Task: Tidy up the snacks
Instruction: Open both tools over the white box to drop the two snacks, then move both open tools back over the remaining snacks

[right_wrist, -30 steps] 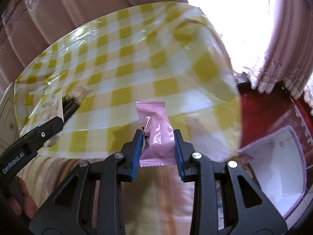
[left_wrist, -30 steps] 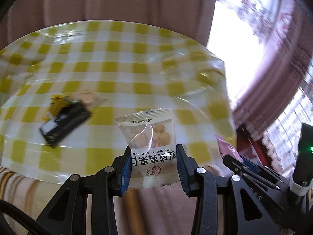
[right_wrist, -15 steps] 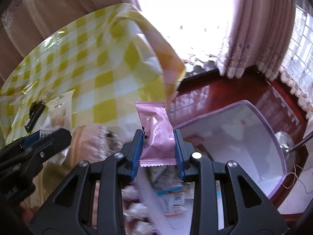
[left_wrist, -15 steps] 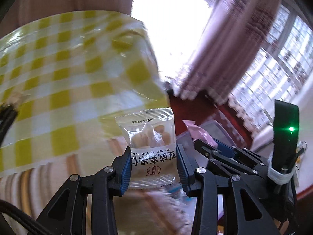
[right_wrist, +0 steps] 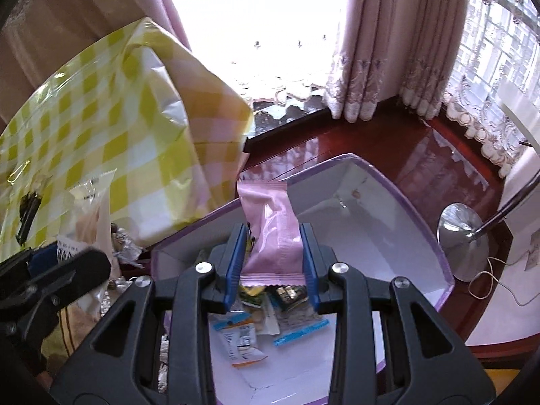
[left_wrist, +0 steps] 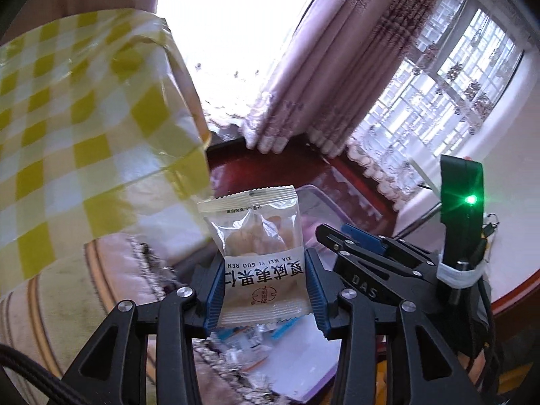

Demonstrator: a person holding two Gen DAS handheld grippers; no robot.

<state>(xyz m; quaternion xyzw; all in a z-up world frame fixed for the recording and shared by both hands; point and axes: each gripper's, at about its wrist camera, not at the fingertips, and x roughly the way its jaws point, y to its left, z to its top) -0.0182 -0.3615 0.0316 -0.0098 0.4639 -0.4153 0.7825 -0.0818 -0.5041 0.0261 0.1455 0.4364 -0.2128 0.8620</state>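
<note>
Both grippers have swung off the yellow checked cloth (right_wrist: pixel 111 135) since the earlier frames and now hang over the white bin (right_wrist: pixel 381 236) with the purple rim, which stands on a red-brown floor.

Step in hand: delivery of two packets to the bin. The left gripper (left_wrist: pixel 265 290) holds a clear nut packet (left_wrist: pixel 260 260) upright between its blue pads; its jaws have just been opening slightly, yet the packet sits between them with the pads at its edges, so release looks to be starting. The right gripper (right_wrist: pixel 271 263) is clamped on a pink packet (right_wrist: pixel 270 229), which stands above the bin's interior.

Several snack packets (right_wrist: pixel 246 334) already lie on the bin floor under the right gripper.

Next move, as judged: part the jaws and let each packet fall. The pink one is clear of the rim. Whether the nut packet is fully over the bin cannot be told from the left wrist view; a fringed cushion edge (left_wrist: pixel 145 263) lies just beside it.

Room: the far half of the bin is bare. The cloth's hanging corner is near the bin's left wall, and the two tools are close side by side.
</note>
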